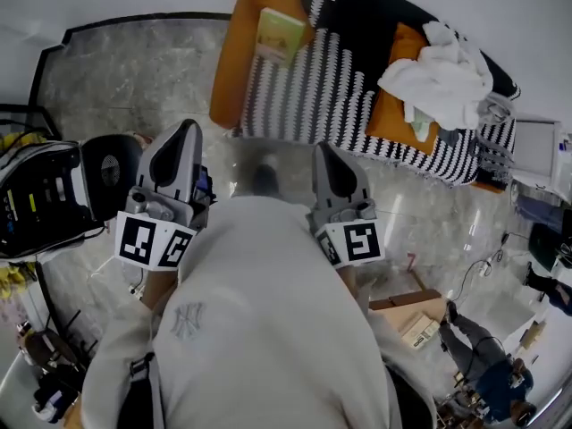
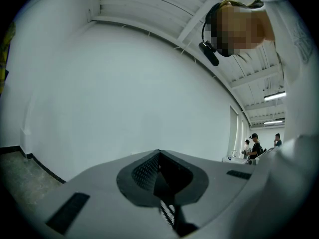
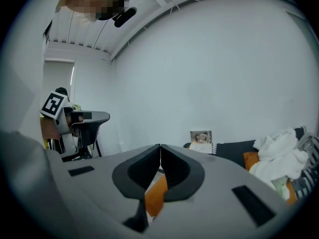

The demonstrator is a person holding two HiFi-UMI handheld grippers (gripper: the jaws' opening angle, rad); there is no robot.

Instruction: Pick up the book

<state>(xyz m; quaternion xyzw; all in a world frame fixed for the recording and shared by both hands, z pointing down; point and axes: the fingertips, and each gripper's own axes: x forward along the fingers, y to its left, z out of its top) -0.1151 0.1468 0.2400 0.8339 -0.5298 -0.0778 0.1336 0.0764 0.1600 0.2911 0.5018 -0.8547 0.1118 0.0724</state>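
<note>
The book (image 1: 279,34), with a pale green-yellow cover, lies on the orange end of a sofa (image 1: 234,70) at the top of the head view. My left gripper (image 1: 189,125) and right gripper (image 1: 320,148) are held side by side in front of my body, a good way short of the sofa. The left gripper (image 2: 159,153) has its jaws meeting at the tip, with only a white wall beyond. The jaws of the right gripper (image 3: 160,146) also meet, with nothing held. Orange sofa fabric (image 3: 155,197) shows through the gap lower down, and the book is hidden there.
A black-and-white striped blanket (image 1: 313,83) covers the sofa, with a white cloth pile (image 1: 442,79) and an orange cushion (image 1: 400,105) at its right. A black fan (image 1: 112,164) and equipment (image 1: 40,199) stand at the left. A cardboard box (image 1: 416,315) and a person (image 1: 487,365) are at the lower right.
</note>
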